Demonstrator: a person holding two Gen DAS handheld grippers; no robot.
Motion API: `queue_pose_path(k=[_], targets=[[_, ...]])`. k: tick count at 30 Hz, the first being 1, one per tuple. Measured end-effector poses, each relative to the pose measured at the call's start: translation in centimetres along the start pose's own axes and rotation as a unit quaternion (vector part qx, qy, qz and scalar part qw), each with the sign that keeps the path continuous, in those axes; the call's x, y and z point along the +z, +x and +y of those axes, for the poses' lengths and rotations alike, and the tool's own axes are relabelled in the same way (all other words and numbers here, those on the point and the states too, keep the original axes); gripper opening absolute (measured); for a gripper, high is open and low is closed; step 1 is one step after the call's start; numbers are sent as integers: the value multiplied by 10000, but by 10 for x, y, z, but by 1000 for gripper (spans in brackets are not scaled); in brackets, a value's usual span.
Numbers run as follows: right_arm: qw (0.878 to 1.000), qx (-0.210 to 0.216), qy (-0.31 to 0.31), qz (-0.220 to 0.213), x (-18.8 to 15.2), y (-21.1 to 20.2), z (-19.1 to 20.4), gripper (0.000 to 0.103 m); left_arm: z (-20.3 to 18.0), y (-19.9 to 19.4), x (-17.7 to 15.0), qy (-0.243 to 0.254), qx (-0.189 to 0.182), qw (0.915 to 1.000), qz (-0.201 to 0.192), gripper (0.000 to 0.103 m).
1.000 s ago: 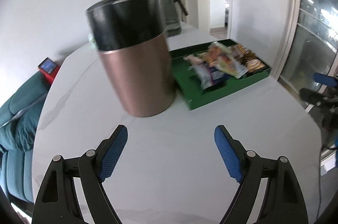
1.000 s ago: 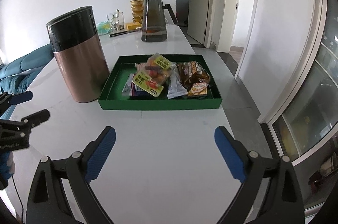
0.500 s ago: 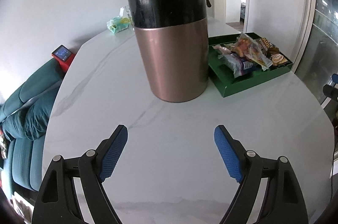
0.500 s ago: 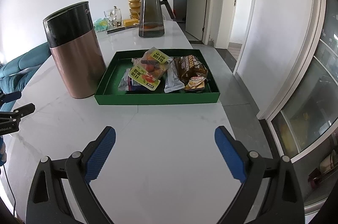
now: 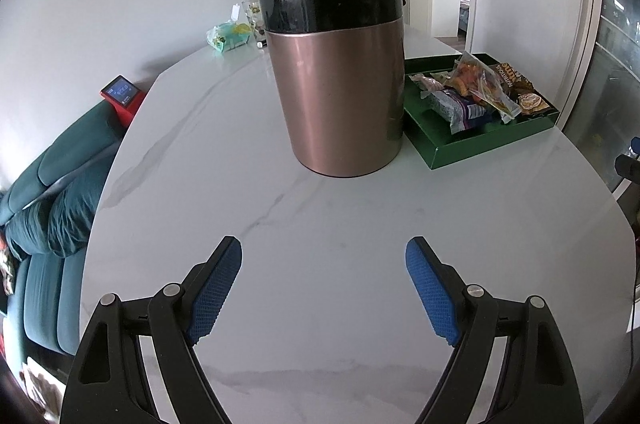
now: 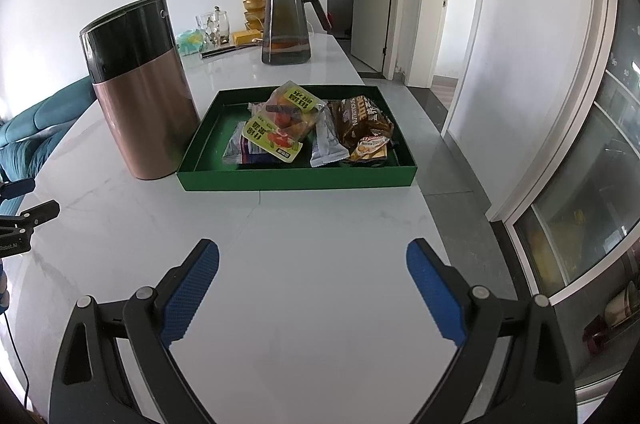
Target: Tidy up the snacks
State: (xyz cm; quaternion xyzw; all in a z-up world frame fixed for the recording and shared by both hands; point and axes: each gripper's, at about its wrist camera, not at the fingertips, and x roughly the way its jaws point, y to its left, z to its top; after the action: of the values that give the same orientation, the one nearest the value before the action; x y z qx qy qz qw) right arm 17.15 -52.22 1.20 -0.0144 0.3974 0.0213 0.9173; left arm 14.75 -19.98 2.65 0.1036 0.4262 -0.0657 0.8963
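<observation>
Both the left tongs and the right tongs gape wide with nothing between their blue pads, above the bare white worktop. The snack packets lie heaped in the green tray, overlapping; one brown packet reads "NUTRITIOUS". The copper bin just beside hides the tray's near corner from the left view.

Left wrist view: canister hides the green tray's near-left corner. Right wrist view: left tool cut off by frame edge; lower snack packets mostly covered.
</observation>
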Motion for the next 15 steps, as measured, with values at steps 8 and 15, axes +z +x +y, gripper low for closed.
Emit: queue_pose_path(k=[8, 15], targets=[[10000, -2, -2, 3, 0, 0, 0, 103, 0, -2, 0, -15, 14, 10000, 4, 80], [10000, 2, -4, 4, 0, 0, 0, 103, 0, -3, 0, -1, 4, 10000, 18, 80]])
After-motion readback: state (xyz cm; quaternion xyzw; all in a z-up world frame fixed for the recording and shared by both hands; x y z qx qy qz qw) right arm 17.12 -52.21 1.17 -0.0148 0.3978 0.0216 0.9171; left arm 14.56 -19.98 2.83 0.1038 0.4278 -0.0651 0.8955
